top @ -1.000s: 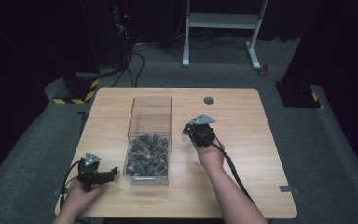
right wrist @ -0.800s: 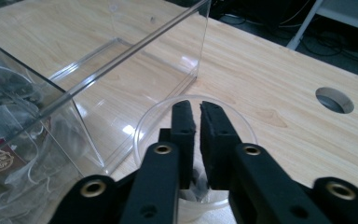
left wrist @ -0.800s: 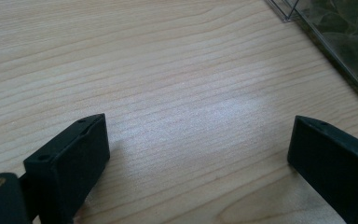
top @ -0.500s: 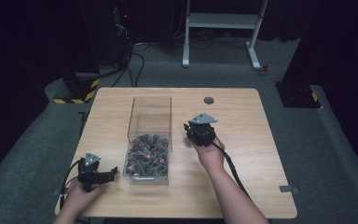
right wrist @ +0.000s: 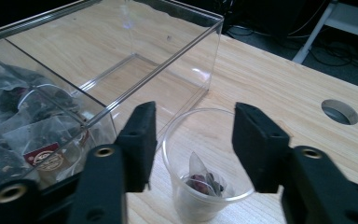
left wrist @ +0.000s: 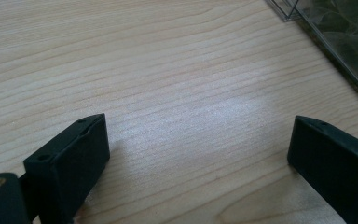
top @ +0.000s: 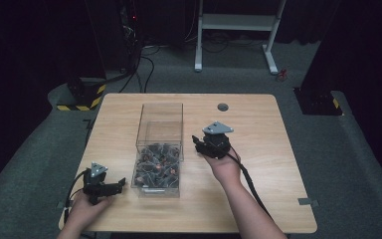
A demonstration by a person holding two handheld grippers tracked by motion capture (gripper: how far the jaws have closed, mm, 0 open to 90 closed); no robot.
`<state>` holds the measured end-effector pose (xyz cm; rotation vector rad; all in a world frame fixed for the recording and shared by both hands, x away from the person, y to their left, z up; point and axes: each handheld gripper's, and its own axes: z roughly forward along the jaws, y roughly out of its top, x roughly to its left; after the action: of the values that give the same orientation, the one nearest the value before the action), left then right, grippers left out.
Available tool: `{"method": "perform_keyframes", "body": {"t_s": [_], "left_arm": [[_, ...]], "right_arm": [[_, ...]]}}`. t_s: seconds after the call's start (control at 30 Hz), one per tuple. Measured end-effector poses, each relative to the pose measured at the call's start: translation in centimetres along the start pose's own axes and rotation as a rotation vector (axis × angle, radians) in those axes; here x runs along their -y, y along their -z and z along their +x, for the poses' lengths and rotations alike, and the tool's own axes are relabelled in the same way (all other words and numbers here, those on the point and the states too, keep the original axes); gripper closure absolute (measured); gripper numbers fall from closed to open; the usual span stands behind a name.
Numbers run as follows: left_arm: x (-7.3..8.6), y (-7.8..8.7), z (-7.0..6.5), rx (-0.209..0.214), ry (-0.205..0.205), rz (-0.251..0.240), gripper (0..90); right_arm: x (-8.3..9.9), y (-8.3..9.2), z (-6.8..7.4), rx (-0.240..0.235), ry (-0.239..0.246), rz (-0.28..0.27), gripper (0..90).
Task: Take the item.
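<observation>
A: Right gripper (right wrist: 191,140) first. Its jaws have just been opening and stand released, with nothing pinched between them. Directly below and between them is a clear cup (right wrist: 207,172) with one tea bag (right wrist: 205,179) lying in its bottom.

B: So one bag looks delivered. Remaining?

A: Judged from the box (top: 160,149) just beside that gripper: its near half holds a heap of bags (top: 156,167), its far half is bare. Many left, if all must move.

B: Left gripper (left wrist: 196,154)?

A: Released, jaws wide over bare table (left wrist: 168,70), box corner off to its far side.

B: View differences?

A: The right gripper view resolves the cup and bag; the high view gives both hands' layout, and the cup cannot be made out there.
</observation>
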<state>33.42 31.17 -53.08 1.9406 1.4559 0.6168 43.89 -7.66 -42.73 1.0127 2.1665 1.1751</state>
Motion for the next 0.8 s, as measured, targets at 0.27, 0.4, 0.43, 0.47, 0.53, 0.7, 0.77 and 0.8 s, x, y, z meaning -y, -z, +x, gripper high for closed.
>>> {"method": "perform_keyframes", "body": {"t_s": [0.27, 0.4, 0.43, 0.47, 0.53, 0.7, 0.77, 0.8], "left_arm": [[0.0, 0.0, 0.0, 0.001, -0.003, 0.003, 5.7], [0.0, 0.0, 0.0, 0.0, 0.002, -0.001, 5.7], [0.0, 0.0, 0.0, 0.001, 0.004, -0.001, 5.7], [0.0, 0.0, 0.0, 0.0, 0.0, -0.001, 5.7], [0.0, 0.0, 0.0, 0.001, 0.004, -0.001, 5.7], [0.0, 0.0, 0.0, 0.0, 0.002, -0.001, 5.7], [0.0, 0.0, -0.1, 0.001, 0.005, -0.002, 5.7], [0.0, 0.0, 0.0, 0.0, 0.001, -0.001, 5.7]], "right_arm": [[0.3, 0.5, 0.3, -0.018, -0.039, -0.007, 26.3], [0.6, 0.8, 0.3, -0.011, -0.042, -0.003, 20.5], [0.7, 0.8, 0.4, -0.006, -0.039, -0.003, 20.4], [0.8, 0.9, 0.3, -0.007, -0.035, -0.005, 20.3], [1.0, 1.1, 0.3, -0.014, -0.043, -0.003, 19.6], [1.6, 1.7, 0.3, -0.022, -0.059, -0.015, 17.2], [1.8, 1.9, 0.3, -0.024, -0.062, -0.016, 16.8], [1.9, 2.0, 0.2, -0.023, -0.056, -0.018, 16.4]]}}
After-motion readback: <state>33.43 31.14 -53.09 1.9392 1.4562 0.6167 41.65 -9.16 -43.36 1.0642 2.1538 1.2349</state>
